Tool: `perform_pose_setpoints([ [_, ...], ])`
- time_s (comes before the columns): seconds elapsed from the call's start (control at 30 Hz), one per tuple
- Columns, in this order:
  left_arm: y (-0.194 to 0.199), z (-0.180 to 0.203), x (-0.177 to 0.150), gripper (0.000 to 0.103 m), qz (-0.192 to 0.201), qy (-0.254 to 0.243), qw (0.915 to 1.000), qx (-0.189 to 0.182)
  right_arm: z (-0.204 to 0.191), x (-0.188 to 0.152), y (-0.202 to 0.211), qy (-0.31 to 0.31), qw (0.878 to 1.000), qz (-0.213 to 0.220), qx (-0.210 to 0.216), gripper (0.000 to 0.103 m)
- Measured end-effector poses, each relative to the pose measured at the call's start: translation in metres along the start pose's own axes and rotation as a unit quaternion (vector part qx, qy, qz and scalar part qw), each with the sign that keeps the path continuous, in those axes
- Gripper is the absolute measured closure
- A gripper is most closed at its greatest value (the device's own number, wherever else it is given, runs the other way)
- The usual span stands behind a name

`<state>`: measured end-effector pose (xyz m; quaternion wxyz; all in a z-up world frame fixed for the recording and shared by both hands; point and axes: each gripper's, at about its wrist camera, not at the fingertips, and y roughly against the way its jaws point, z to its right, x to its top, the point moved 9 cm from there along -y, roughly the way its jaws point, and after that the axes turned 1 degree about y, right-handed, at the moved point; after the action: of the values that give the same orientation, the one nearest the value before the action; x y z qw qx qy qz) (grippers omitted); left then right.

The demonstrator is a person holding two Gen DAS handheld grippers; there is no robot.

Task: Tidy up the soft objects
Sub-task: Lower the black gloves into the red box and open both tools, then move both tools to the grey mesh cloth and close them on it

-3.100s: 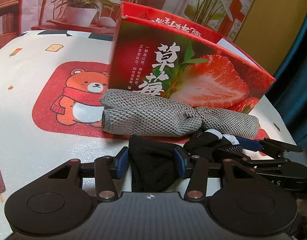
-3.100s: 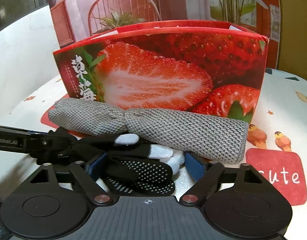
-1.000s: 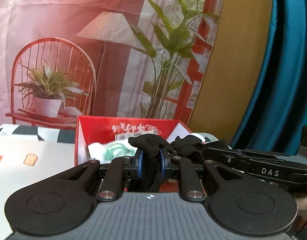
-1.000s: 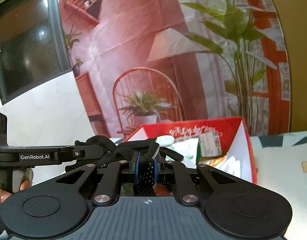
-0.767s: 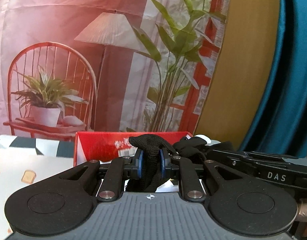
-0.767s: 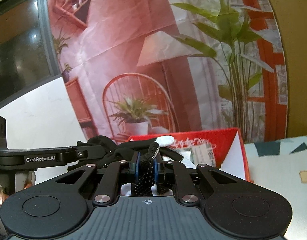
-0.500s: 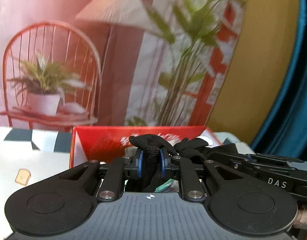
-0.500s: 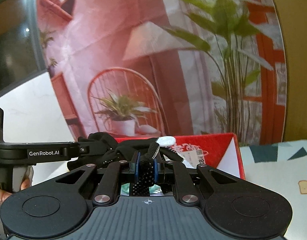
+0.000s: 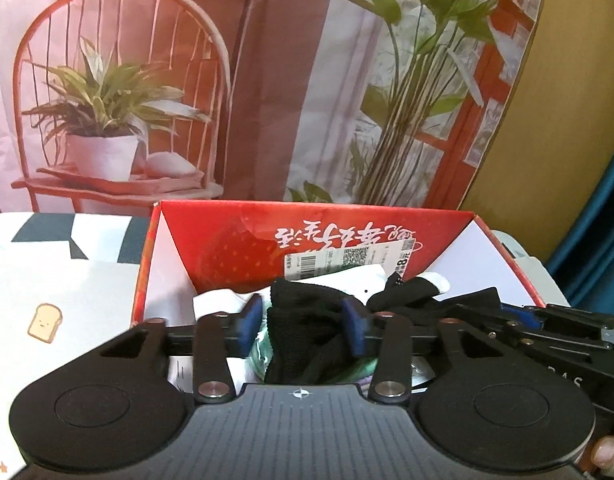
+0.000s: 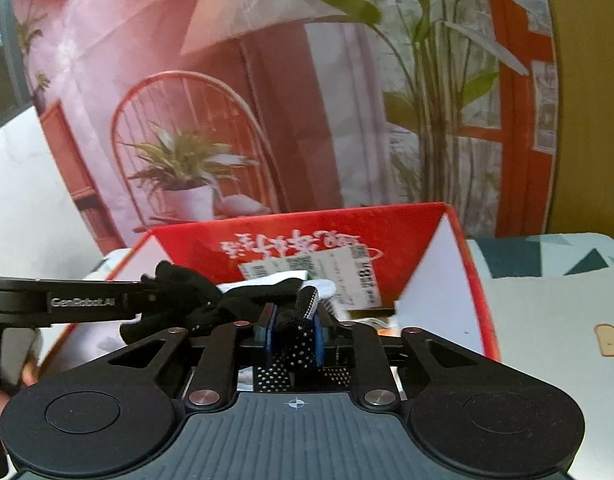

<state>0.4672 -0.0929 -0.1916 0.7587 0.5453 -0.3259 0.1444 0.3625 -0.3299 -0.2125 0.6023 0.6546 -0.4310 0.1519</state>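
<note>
The black knit gloves [image 9: 307, 336] hang over the open strawberry box [image 9: 507, 272], the left gripper [image 9: 303, 322] having just been opening clear of them, the right gripper [image 10: 294, 330] having just been opening with dotted fabric between its pads, so release remains unfinished.

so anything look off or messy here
Nothing damaged or spilled. The black gloves lie bunched over the red box, between the open left gripper and the right gripper, whose jaws have just been opening.
</note>
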Motion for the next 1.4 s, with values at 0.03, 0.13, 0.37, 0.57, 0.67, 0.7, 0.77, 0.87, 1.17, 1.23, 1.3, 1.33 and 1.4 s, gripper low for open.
perform_pose_setpoints([
  [0.03, 0.002, 0.0, 0.001, 0.046, 0.002, -0.005, 1.0, 0.001, 0.001, 0.0, 0.001, 0.0, 1.0, 0.001, -0.004, 0.079],
  [0.13, 0.005, 0.004, 0.002, 0.038, 0.006, -0.021, 0.9997, 0.011, 0.004, 0.0, 0.005, 0.003, 1.0, 0.007, -0.012, 0.066],
  [0.37, 0.029, 0.009, 0.006, 0.017, 0.027, -0.042, 0.9983, 0.028, 0.004, 0.003, 0.026, 0.021, 0.999, 0.03, -0.037, 0.039],
  [0.57, 0.052, 0.01, 0.005, 0.0, 0.042, -0.056, 0.996, 0.056, 0.003, 0.002, 0.052, 0.008, 0.998, 0.051, -0.046, 0.0],
  [0.67, 0.063, 0.01, 0.0, 0.0, 0.041, -0.052, 0.9962, 0.057, 0.006, -0.002, 0.063, 0.005, 0.996, 0.055, -0.065, 0.0],
  [0.7, 0.067, 0.009, -0.002, 0.0, 0.041, -0.05, 0.9962, 0.058, 0.007, -0.004, 0.066, 0.002, 0.996, 0.054, -0.07, 0.0],
  [0.77, 0.075, 0.008, -0.005, 0.0, 0.046, -0.046, 0.9961, 0.06, 0.008, -0.009, 0.074, -0.003, 0.996, 0.057, -0.074, 0.0],
  [0.87, 0.09, 0.004, -0.013, 0.0, 0.058, -0.039, 0.9954, 0.065, 0.01, -0.014, 0.089, -0.01, 0.994, 0.075, -0.075, 0.0],
  [1.17, 0.125, -0.028, -0.058, 0.0, 0.083, 0.007, 0.9916, 0.098, 0.024, -0.051, 0.131, -0.022, 0.988, 0.123, -0.091, 0.0],
  [1.23, 0.134, -0.035, -0.071, 0.0, 0.104, 0.014, 0.9873, 0.12, 0.03, -0.063, 0.136, -0.027, 0.987, 0.125, -0.095, 0.0],
  [1.3, 0.137, -0.041, -0.084, 0.0, 0.104, 0.023, 0.9858, 0.13, 0.033, -0.074, 0.137, -0.025, 0.987, 0.122, -0.099, 0.0],
  [1.33, 0.137, -0.043, -0.091, 0.0, 0.103, 0.031, 0.9855, 0.132, 0.035, -0.08, 0.137, -0.023, 0.988, 0.118, -0.102, 0.0],
  [1.4, 0.133, -0.047, -0.104, 0.0, 0.095, 0.046, 0.9855, 0.133, 0.037, -0.095, 0.132, -0.022, 0.989, 0.103, -0.106, 0.0],
])
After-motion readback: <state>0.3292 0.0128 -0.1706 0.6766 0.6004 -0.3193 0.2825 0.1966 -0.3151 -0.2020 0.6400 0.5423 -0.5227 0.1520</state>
